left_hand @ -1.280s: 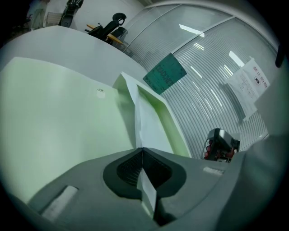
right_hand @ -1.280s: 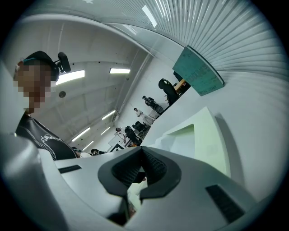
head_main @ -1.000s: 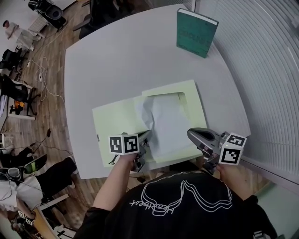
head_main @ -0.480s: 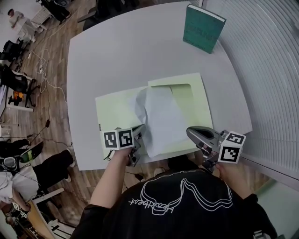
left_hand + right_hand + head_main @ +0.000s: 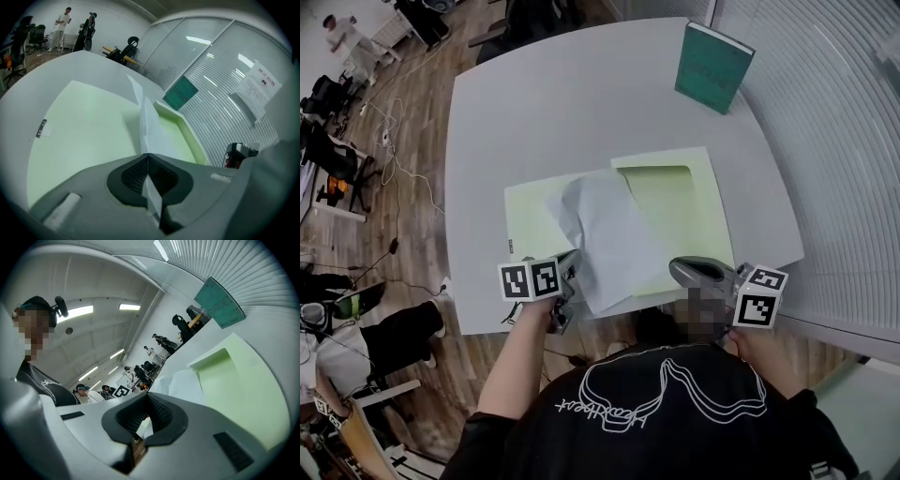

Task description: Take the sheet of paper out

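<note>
Your left gripper [image 5: 148, 156]: at the near edge of the surface, jaws clamped on the near corner of the sheet of paper, whose edge runs straight between the pads.
Your right gripper [image 5: 147, 397]: at the near right, by the near edge of the folder. Tips are together, and you can see nothing pinched between them.
Your left forearm [image 5: 523, 356]: bare, reaching in from the lower edge of the head view.
Sheet of paper [image 5: 605, 234]: white, with its near corner in your left gripper. The rest slants away over the folder's fold and the left margin of the pocket panel. In the left gripper view it stands raised on edge, off the left flap. The far end is slightly crumpled.
Folder [image 5: 680, 211]: pale green, lying open and flat.
Folder, left flap [image 5: 532, 208]: bare, with a small label at its left edge.
Folder, right panel: carries a pocket with a curved cut-out [image 5: 661, 173] at its far end.
Surface [image 5: 544, 112]: pale grey, rounded corners, carrying the folder near you.
Book [image 5: 712, 67]: teal, upright at the far right corner, well apart from the folder.
Blinds [image 5: 834, 141]: white slats along the right side, beyond the surface.
</note>
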Demonstrator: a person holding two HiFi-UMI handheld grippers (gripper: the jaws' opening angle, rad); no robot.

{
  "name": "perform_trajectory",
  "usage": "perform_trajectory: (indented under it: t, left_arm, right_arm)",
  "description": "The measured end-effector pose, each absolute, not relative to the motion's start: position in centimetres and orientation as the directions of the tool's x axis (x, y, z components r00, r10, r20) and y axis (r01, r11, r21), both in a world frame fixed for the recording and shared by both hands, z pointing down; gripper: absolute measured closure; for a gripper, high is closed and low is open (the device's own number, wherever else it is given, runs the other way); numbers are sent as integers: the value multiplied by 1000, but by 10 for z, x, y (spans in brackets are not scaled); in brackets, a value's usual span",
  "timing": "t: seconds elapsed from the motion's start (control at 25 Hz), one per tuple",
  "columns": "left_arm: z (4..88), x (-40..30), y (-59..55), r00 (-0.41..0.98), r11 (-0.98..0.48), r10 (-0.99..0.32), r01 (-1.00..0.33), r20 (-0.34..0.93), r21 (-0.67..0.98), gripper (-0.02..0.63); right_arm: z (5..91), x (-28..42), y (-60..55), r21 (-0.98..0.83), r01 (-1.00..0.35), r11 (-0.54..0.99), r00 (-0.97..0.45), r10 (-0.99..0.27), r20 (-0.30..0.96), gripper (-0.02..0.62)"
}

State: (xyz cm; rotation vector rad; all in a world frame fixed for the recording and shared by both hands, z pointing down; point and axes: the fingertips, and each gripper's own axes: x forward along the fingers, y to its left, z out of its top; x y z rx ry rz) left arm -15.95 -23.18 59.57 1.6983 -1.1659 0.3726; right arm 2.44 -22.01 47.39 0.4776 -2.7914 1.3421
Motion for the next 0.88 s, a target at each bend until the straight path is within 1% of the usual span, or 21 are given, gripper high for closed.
perform_trajectory:
  t: [0.32, 0.56, 0.88]
  left_arm:
    - [564, -167, -218, 450, -55, -607, -846, 655, 531, 594]
    - [540, -196, -183, 398, -74, -685, -872, 610, 484, 594]
    - [487, -213, -135, 372, -101, -755, -880, 540, 465, 592]
  right_arm:
    - [455, 14, -200, -744, -271, 611, -958, -245, 149, 586]
    - [438, -17, -166, -713, -253, 654, -965, -229, 132, 586]
    - [411, -34, -129, -656, -257, 710, -965, -229, 130, 586]
